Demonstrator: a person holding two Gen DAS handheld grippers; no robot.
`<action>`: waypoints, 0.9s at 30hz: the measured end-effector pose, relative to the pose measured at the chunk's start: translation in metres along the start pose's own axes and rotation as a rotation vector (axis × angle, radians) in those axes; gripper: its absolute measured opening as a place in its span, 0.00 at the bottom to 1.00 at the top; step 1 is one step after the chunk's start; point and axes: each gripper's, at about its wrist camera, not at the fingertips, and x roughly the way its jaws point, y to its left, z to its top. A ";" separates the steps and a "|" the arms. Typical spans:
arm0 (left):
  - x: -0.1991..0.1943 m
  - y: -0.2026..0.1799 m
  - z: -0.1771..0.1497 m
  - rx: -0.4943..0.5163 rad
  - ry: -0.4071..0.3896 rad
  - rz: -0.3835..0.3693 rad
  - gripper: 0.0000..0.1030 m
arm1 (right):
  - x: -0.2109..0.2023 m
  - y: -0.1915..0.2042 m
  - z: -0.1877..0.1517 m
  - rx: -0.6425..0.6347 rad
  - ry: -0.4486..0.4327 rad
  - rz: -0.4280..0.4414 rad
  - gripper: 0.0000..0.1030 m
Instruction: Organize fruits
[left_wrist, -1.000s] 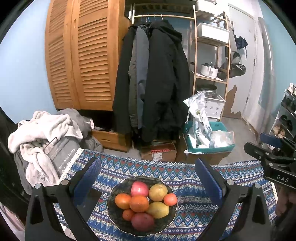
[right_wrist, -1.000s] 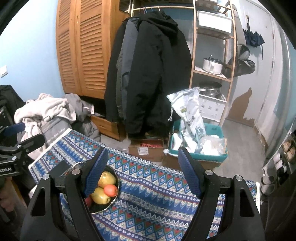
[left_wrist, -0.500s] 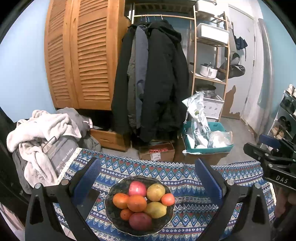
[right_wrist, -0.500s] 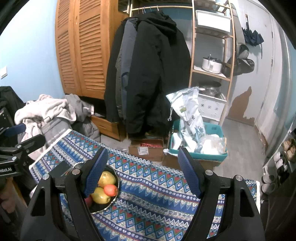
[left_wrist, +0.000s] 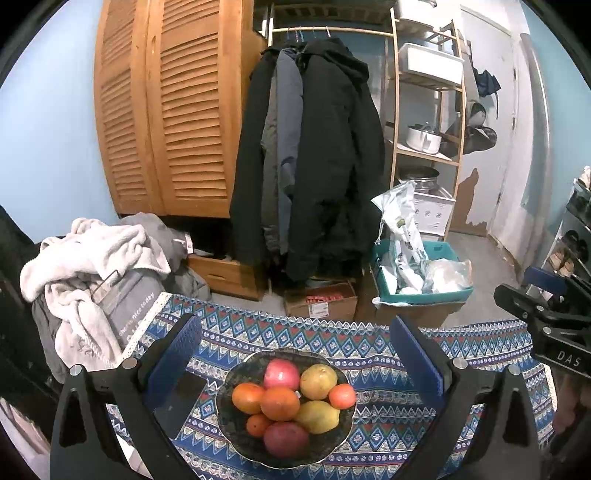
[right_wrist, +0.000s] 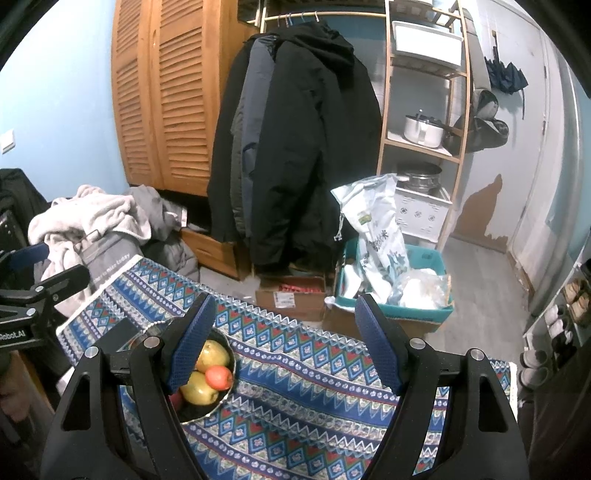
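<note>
Over the last second little is seen to have changed: the bowl (left_wrist: 225, 402) has only drifted slightly in the left view, the fruits (left_wrist: 286, 400) are heaped in it at lower centre, and neither stage of sorting is settled. The left claw (left_wrist: 295, 354) and right claw (right_wrist: 284, 339) are held spread and empty above the patterned bench (right_wrist: 314, 387), and only a dark phone (left_wrist: 179, 404) lies just left of the bowl.

Dark coats (left_wrist: 317, 155) hang from a rail beside a louvred wooden wardrobe (left_wrist: 166, 107). A teal crate (right_wrist: 391, 291) holding plastic bags sits on the floor near a cardboard box (right_wrist: 291, 295). Crumpled towels (left_wrist: 88, 254) lie heaped at left.
</note>
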 end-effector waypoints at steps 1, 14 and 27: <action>0.001 0.000 0.000 -0.001 0.004 -0.003 1.00 | 0.000 0.000 0.000 -0.001 0.000 0.001 0.75; -0.002 -0.003 0.000 0.021 -0.024 0.016 1.00 | 0.000 -0.001 0.000 -0.002 0.002 0.000 0.75; -0.003 -0.006 -0.001 0.017 -0.028 -0.003 1.00 | 0.000 -0.004 -0.002 -0.001 0.004 -0.001 0.75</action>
